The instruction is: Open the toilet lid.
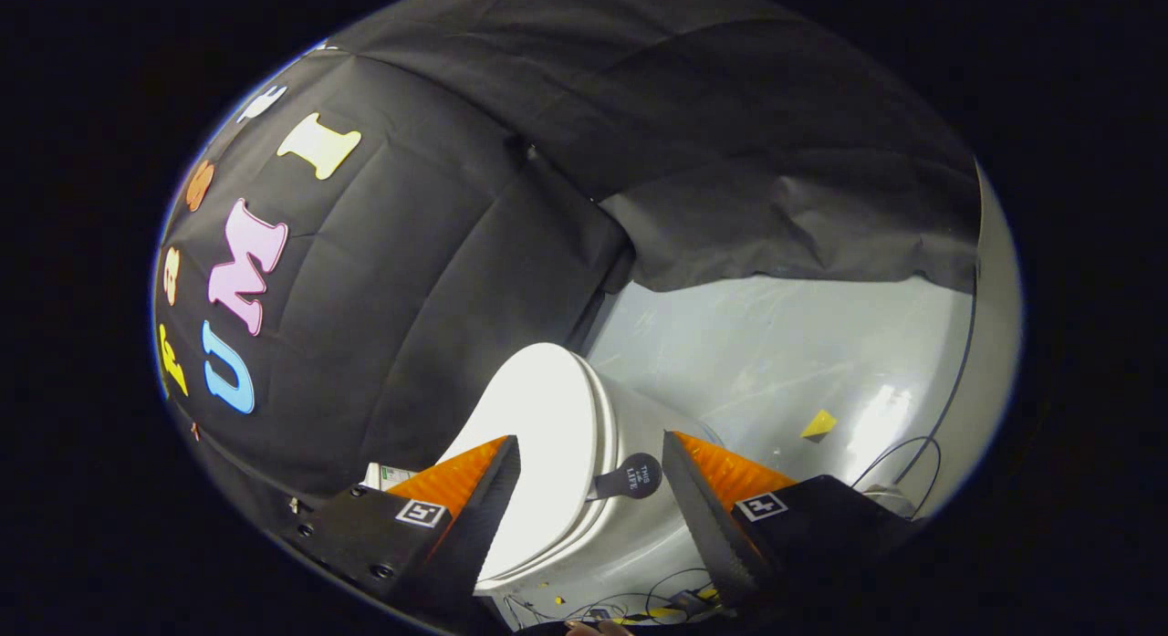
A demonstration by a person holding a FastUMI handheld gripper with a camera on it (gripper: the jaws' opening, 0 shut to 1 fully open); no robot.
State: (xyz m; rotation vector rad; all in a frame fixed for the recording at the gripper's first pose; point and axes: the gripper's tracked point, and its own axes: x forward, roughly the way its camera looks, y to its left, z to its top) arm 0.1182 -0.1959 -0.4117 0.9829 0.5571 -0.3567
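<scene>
Gripper view: the claw [591,490] is spread wide, its fingers [484,499] pinching nothing. Between them stands the white toilet [584,526], its lid [538,435] seen tilted by the camera's roll. A dark round lift tab [631,477] juts from the lid's edge, in the gap between the fingers, nearer the right one. Beyond lies a grey floor [776,353] bearing a small yellow marker [818,424] and thin cables [912,458].

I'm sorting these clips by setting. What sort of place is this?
Probably a mock bathroom in a recording booth: a white toilet stands against black cloth walls on a glossy grey floor, with the open hand-held gripper at its lid handle.
</scene>
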